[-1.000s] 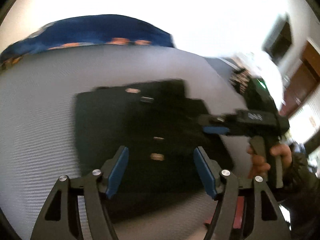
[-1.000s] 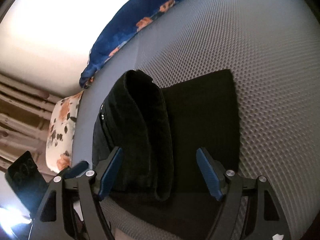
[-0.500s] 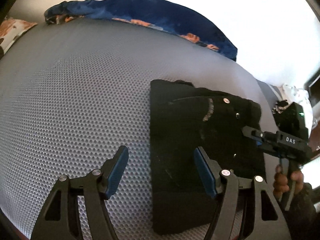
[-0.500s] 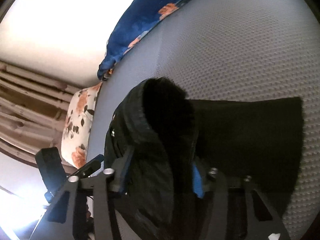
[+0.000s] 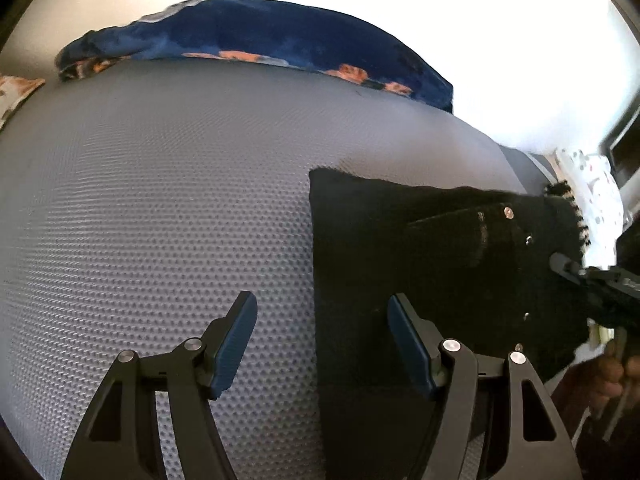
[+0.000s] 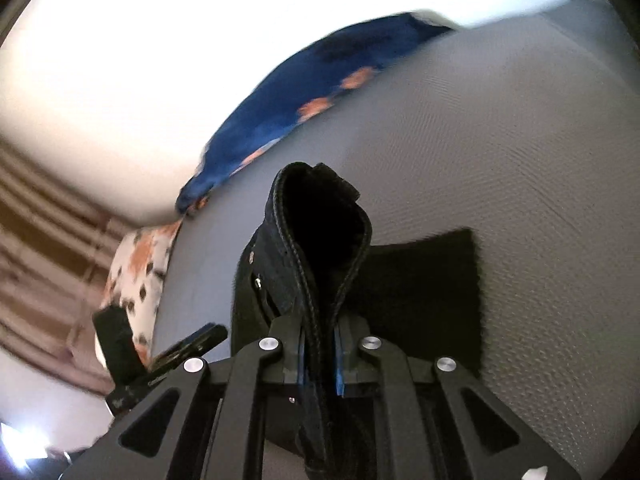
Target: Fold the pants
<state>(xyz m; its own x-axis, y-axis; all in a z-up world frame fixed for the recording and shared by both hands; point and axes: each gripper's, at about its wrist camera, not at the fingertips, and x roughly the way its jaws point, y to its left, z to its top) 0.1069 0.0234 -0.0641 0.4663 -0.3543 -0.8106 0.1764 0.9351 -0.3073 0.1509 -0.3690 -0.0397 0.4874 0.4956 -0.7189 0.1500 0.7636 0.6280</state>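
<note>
Since 1 second ago, our right gripper has gone from spread fingers around the rolled waistband to a full clamp on it, and the pants now rise as a loop ahead of its pads. Our left gripper hovers with its 2 fingers apart and nothing between them; the left fingertip is over bare grey mattress, the right over the flat black cloth. Beyond both grippers, at the mattress's far edge, lie a blue floral blanket and a floral pillow.
</note>
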